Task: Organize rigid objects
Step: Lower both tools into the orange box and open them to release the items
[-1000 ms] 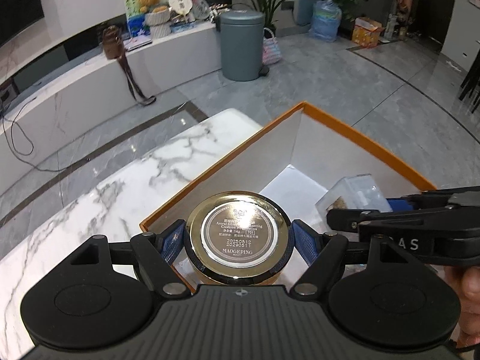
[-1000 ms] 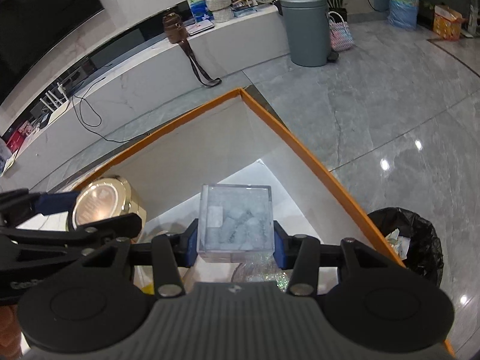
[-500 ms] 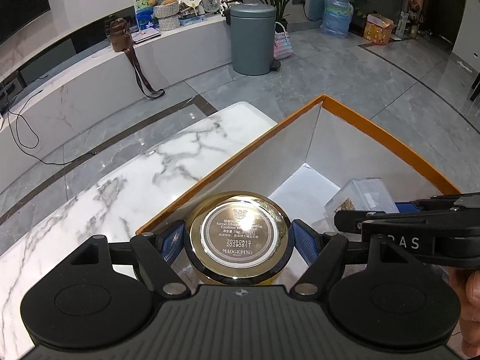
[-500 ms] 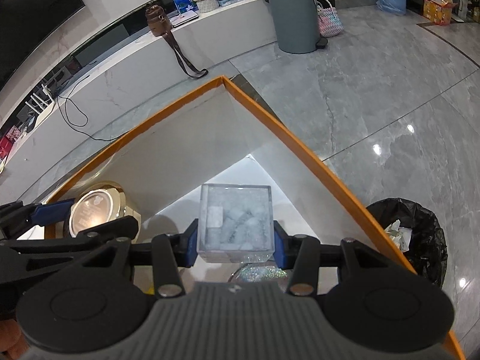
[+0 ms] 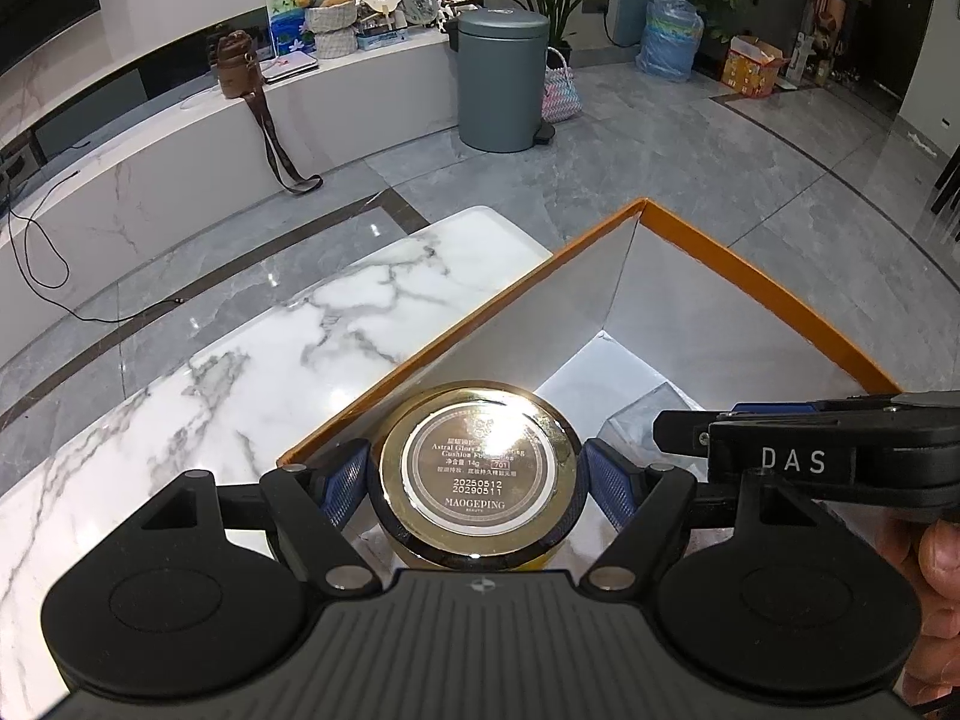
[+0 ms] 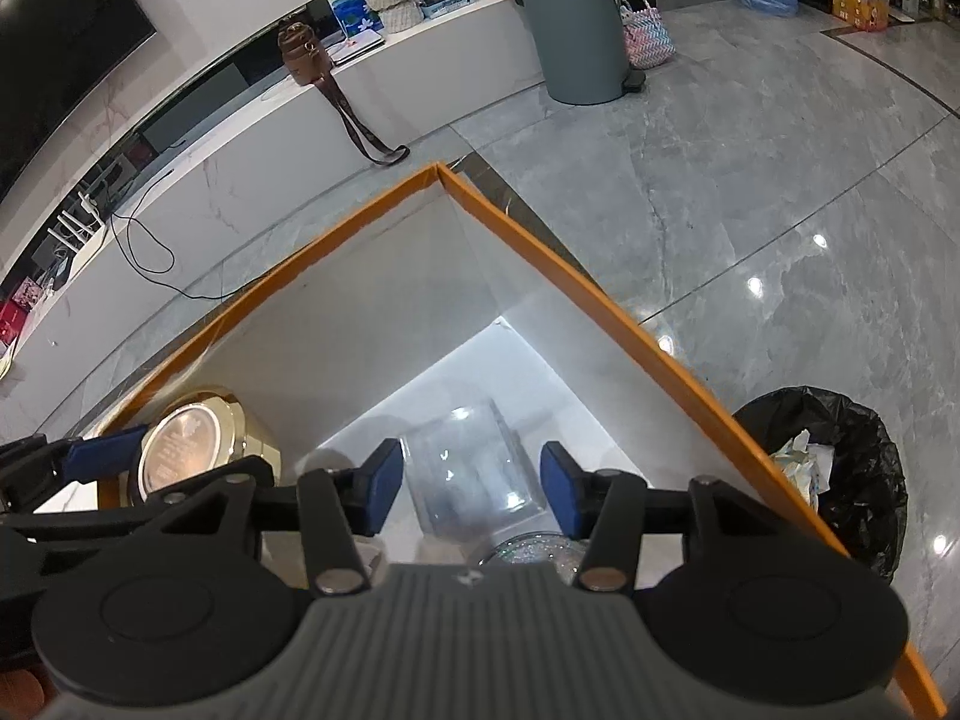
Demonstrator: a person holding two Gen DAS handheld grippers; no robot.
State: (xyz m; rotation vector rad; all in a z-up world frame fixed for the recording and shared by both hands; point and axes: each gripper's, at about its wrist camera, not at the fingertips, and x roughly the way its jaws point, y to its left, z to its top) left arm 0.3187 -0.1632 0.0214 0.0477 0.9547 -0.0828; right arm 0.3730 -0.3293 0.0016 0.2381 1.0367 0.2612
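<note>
Compact (image 5: pixel 477 471) gripped in left gripper (image 5: pixel 477 480) over orange box (image 5: pixel 750 276) near wall, poised for stowing. Right gripper (image 6: pixel 471 489) fingers opening; clear cube (image 6: pixel 474 468) released, blurred, dropping onto box floor.

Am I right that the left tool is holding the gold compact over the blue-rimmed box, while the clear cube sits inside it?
Not quite: the box has an orange rim, as the right wrist view shows. The left tool does hold the gold compact over it, and the clear cube is inside.
</note>
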